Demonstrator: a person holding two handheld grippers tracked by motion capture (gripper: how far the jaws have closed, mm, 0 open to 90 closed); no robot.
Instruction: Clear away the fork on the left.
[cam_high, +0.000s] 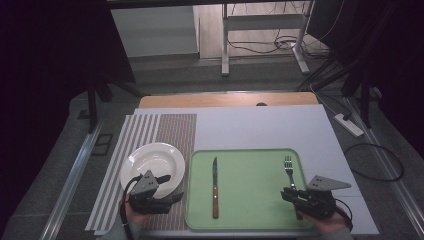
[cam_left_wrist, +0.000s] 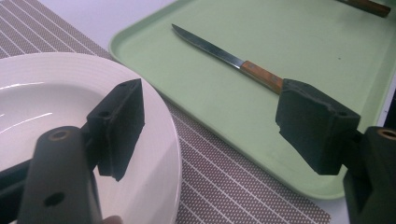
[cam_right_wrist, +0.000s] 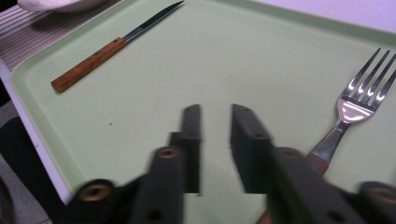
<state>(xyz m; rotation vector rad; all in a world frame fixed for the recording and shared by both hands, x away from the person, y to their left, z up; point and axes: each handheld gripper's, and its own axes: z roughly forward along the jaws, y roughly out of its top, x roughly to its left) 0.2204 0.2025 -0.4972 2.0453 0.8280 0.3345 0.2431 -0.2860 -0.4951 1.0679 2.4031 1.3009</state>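
Note:
A green tray (cam_high: 250, 175) holds a wooden-handled knife (cam_high: 215, 187) left of centre and a fork (cam_high: 289, 170) near its right rim. A white plate (cam_high: 152, 160) sits on the striped placemat (cam_high: 175, 130) to the tray's left. My left gripper (cam_high: 172, 187) hovers at the plate's near right rim, open wide with nothing between its pads (cam_left_wrist: 123, 126); past them lie the plate (cam_left_wrist: 46, 93), the tray (cam_left_wrist: 303, 42) and the knife (cam_left_wrist: 224, 53). My right gripper (cam_high: 286, 195) is over the tray's near right corner, open a little with nothing between its jaws (cam_right_wrist: 215, 121). The fork (cam_right_wrist: 359, 105) lies just right of them, and the knife (cam_right_wrist: 112, 44) lies farther left.
The placemat and tray rest on a white sheet (cam_high: 260, 127) over a wooden table (cam_high: 225, 100). Beyond it stand a metal desk frame (cam_high: 225, 45) and loose cables; a power strip (cam_high: 350, 125) lies on the floor at right. Dark curtains flank both sides.

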